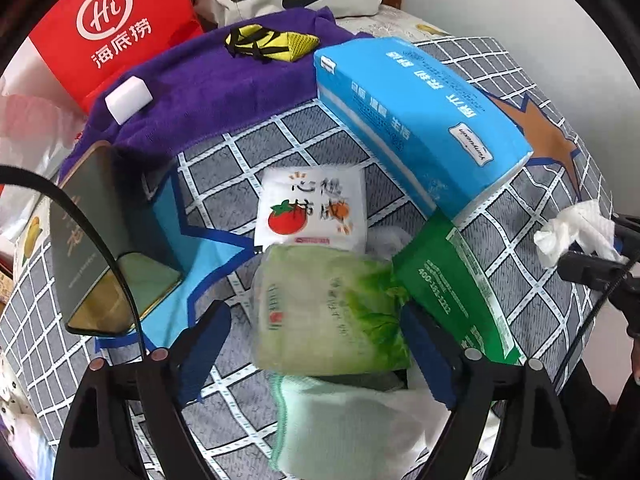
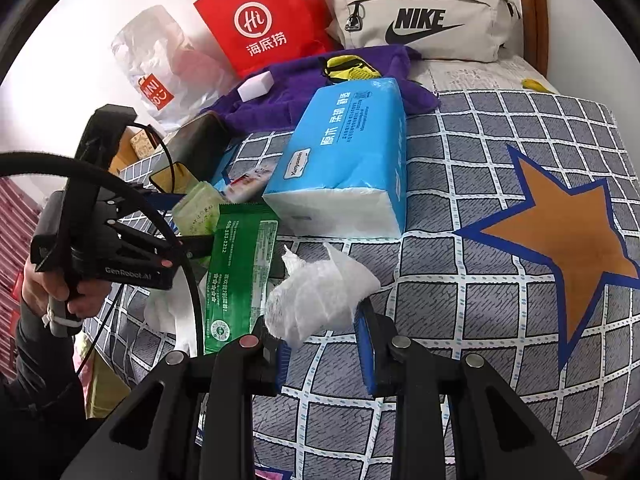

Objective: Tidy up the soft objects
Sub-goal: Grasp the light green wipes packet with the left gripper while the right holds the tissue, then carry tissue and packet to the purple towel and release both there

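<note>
My left gripper (image 1: 316, 336) points down at a pale green tissue pack (image 1: 328, 312) lying on the checked bedsheet (image 1: 304, 140). Its jaws stand wide, with a gap on the left side of the pack, so the gripper is open. A white tomato-print pack (image 1: 312, 208), a dark green packet (image 1: 456, 288) and a big blue tissue pack (image 1: 420, 120) lie around it. A mint cloth (image 1: 340, 420) lies below it. My right gripper (image 2: 322, 332) is shut on a crumpled white tissue (image 2: 320, 296), held above the sheet in front of the blue tissue pack (image 2: 344, 160).
A dark green tin (image 1: 104, 240) stands at the left. Behind lies a purple towel (image 1: 200, 92) carrying a white foam block (image 1: 128, 98) and a yellow-black item (image 1: 272, 44). A red paper bag (image 2: 260, 16), a beige Nike bag (image 2: 424, 20) and a clear plastic bag (image 2: 160, 64) line the back.
</note>
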Demonstrator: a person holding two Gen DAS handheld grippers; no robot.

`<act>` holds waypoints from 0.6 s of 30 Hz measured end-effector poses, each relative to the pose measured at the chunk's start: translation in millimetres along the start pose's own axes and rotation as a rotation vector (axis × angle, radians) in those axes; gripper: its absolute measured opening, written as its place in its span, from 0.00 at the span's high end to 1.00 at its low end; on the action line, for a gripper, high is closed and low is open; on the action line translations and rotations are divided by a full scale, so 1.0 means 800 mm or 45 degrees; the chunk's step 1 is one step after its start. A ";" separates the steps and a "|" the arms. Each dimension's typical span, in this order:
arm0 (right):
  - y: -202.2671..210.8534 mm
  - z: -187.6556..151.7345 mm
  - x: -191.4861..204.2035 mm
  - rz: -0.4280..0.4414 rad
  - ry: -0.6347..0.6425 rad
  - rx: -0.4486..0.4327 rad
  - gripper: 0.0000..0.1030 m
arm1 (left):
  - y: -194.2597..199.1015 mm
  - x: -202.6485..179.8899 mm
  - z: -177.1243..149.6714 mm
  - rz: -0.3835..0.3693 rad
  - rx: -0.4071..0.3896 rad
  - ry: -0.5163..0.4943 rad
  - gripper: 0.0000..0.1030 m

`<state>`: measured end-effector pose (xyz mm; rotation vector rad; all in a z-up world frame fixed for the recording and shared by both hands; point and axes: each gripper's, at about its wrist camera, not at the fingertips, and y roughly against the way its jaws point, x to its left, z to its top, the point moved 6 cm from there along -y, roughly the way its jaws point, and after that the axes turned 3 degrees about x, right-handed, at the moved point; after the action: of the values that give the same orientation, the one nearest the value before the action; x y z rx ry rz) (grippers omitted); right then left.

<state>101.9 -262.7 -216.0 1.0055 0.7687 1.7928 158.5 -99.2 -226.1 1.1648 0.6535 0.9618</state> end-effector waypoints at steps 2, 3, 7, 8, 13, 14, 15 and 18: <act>-0.001 0.001 0.001 0.003 -0.001 0.001 0.72 | -0.005 -0.003 0.003 -0.012 0.010 0.003 0.13; 0.000 0.001 0.002 0.004 0.000 0.001 0.72 | -0.007 -0.003 0.004 -0.009 0.012 0.006 0.13; 0.002 0.000 0.004 0.002 0.011 -0.001 0.72 | -0.006 -0.007 0.003 -0.057 -0.005 -0.007 0.46; 0.003 0.000 0.004 0.003 0.011 -0.002 0.72 | 0.000 -0.005 0.001 -0.091 -0.011 0.018 0.54; 0.006 0.005 0.011 0.013 0.022 -0.016 0.72 | 0.027 0.012 -0.003 -0.161 -0.075 0.095 0.64; 0.007 0.005 0.014 0.019 0.027 -0.019 0.72 | 0.031 0.015 -0.004 -0.165 -0.088 0.099 0.66; 0.007 0.006 0.015 0.025 0.028 -0.020 0.73 | 0.033 0.018 -0.005 -0.171 -0.097 0.106 0.66; 0.009 0.010 0.021 0.029 0.038 -0.025 0.73 | 0.040 0.027 -0.007 -0.194 -0.119 0.145 0.67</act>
<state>101.9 -249.0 -201.3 0.9803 0.7593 1.8351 154.8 -74.2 -196.5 0.9687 0.7691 0.9234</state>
